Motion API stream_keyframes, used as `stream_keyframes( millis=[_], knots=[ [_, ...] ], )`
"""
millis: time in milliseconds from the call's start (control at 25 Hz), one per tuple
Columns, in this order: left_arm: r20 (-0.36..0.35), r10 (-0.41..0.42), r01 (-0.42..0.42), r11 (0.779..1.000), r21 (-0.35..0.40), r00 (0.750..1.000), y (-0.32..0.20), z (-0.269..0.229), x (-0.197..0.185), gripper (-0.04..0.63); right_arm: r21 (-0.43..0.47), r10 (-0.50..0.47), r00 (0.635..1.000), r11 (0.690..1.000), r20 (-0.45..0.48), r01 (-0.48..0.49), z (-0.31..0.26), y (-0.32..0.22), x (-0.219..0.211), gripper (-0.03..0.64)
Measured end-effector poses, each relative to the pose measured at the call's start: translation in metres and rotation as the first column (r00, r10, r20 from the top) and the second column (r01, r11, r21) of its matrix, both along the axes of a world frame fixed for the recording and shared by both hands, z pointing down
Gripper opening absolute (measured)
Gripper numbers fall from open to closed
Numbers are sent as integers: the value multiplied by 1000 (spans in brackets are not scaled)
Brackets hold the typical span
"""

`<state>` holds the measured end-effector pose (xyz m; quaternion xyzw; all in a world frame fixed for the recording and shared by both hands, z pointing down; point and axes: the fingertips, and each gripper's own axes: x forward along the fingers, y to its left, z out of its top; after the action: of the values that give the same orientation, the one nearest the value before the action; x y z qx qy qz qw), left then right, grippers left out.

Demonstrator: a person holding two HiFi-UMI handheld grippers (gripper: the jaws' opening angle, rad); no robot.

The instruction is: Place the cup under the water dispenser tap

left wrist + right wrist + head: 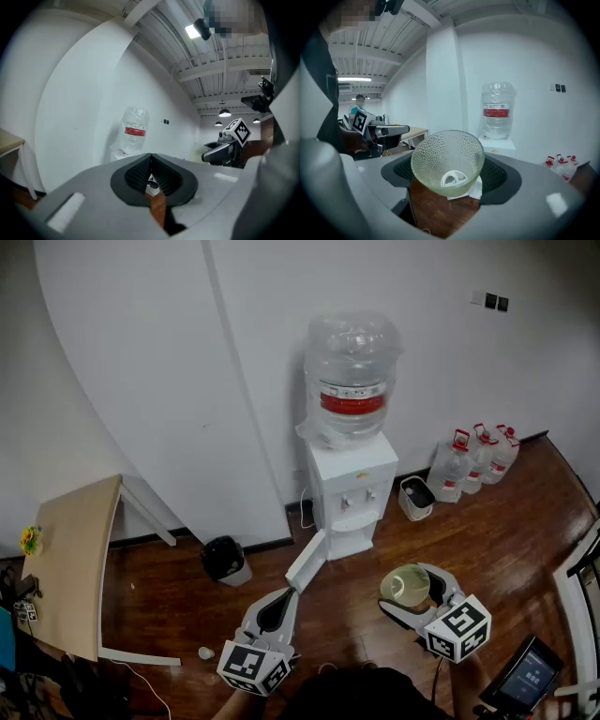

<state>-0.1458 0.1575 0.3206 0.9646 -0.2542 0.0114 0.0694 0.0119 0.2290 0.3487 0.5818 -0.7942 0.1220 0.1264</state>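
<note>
Head view, looking down on a wooden floor [506, 549]. The water dispenser [352, 493] stands against the far white wall [141, 381], with a large clear bottle [352, 381] with a red band upturned on top. Its two taps [356, 500] sit on the front face above the recess, and its lower door [307, 561] hangs open toward the near left. The right tool [408, 589] is at the near right, tilted slightly down. Its jaws stand wide and press on either side of the cup [447, 161], a clear dimpled glass that fills the gap between the dark pads. In the right gripper view the cup's mouth faces the camera and its base points toward the dispenser. The cup is in the air above the floor, nearer than the dispenser and a little to its right, well apart from the taps. The left tool [281, 596] is at the near centre-left, held level, and the left gripper view shows its ribbed pads [140, 172] closed together at the tips with nothing between them. Also present are a black bin [226, 559] left of the dispenser, a small white bin [416, 498] just right of it, several spare water bottles [473, 460] by the far right wall, and a pale tabletop [75, 563] at the far left.
</note>
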Motion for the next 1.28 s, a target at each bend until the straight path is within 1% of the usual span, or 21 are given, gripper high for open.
stream_keyframes(
  millis=[240, 400, 520, 680, 760, 840, 960, 1160, 1280],
  knots=[
    [9, 63, -63, 998, 9, 998, -30, 14, -15, 3, -35, 14, 1000, 999, -9, -15, 26, -39, -14, 400],
    [36, 77, -76, 997, -2, 996, -49, 21, -8, 3, -64, 21, 1000, 998, -16, -22, 52, -68, -2, 400],
    [55, 89, -89, 996, -11, 994, -66, 32, 4, 3, -81, 20, 1000, 996, -19, -21, 78, -95, 16, 400],
    [101, 149, -148, 989, -10, 984, -90, 56, 33, 3, -83, 20, 1000, 996, -5, -21, 115, -139, 42, 400],
    [100, 162, -163, 987, 1, 982, -106, 61, 52, 2, -81, 11, 1000, 997, -10, -12, 132, -161, 56, 400],
    [103, 174, -174, 985, -11, 979, -125, 71, 73, 2, -76, 1, 1000, 997, -13, -2, 147, -184, 72, 400],
    [108, 183, -178, 982, -57, 977, -158, 92, 109, 2, -85, -5, 1000, 996, -14, 4, 168, -219, 102, 400],
    [201, 184, -156, 977, -147, 962, -200, 133, 164, 2, -133, -57, 998, 989, 8, 58, 188, -266, 147, 400],
    [252, 165, -109, 969, -223, 954, -224, 169, 184, 2, -149, -87, 996, 985, 23, 89, 202, -287, 163, 399]
  ],
)
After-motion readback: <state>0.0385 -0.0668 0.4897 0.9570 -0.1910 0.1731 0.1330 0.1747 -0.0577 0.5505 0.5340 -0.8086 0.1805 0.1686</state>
